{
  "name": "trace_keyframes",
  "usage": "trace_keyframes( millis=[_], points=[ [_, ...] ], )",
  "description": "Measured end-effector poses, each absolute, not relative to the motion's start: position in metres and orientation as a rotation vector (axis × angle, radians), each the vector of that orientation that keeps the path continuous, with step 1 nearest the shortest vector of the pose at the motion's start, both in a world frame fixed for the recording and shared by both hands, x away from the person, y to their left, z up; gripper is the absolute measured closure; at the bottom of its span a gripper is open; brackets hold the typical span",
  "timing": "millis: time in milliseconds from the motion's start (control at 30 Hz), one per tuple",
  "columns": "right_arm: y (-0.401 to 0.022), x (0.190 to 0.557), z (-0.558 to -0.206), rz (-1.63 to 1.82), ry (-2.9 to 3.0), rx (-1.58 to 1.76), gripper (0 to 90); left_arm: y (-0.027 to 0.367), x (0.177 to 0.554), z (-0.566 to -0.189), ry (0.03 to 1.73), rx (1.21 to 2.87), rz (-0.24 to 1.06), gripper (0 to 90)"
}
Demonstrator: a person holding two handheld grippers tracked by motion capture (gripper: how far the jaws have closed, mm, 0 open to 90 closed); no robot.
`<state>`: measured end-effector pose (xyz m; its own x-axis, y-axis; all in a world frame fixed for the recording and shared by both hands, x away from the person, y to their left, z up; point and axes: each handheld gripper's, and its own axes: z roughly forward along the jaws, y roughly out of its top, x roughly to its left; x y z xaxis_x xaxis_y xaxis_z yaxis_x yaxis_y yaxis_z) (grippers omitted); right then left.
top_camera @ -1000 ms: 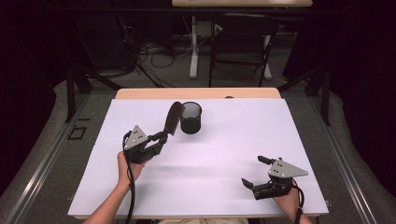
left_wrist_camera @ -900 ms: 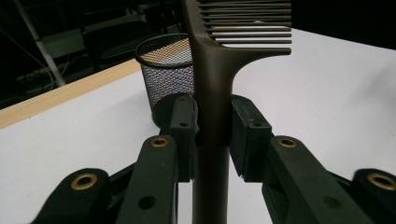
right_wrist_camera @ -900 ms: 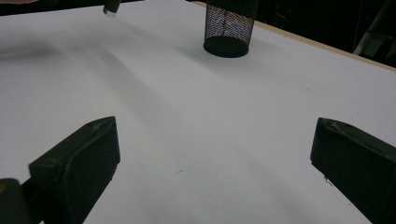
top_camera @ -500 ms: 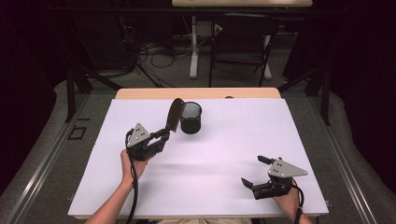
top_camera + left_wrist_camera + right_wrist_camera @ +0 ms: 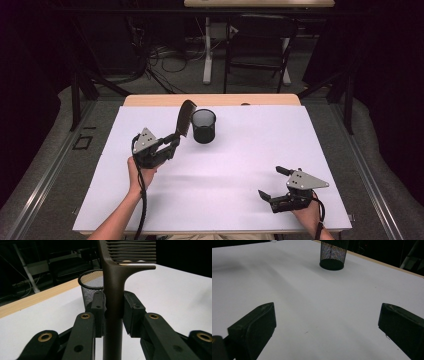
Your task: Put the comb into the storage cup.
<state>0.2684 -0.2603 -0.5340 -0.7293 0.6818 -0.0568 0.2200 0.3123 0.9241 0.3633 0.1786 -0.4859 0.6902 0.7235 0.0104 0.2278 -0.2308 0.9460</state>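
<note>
A dark brown comb stands nearly upright, its handle clamped between the pads of my left gripper, which is shut on it. The comb's teeth point to the right in the left gripper view. A black mesh cup stands upright on the white table just right of the comb; the same mesh cup sits behind the handle. My right gripper rests low near the table's front right, jaws wide open with nothing between them. The cup lies far ahead of it.
The white table sheet is bare around both grippers. A wooden table edge runs along the back. Beyond it are a dark chair, cables and table legs on the floor.
My left gripper has carried the comb a little to the right, toward the mesh cup. The right gripper has stayed in place.
</note>
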Motion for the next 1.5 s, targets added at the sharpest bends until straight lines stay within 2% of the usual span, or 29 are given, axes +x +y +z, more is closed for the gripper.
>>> trace_keyframes(
  millis=[1500],
  points=[
    [-0.259, 0.269, -0.534, 1.407, 2.154, 0.808, 1.3, 0.157, 0.395, -0.463, 0.746, 1.761, 0.547, 72.7]
  ],
)
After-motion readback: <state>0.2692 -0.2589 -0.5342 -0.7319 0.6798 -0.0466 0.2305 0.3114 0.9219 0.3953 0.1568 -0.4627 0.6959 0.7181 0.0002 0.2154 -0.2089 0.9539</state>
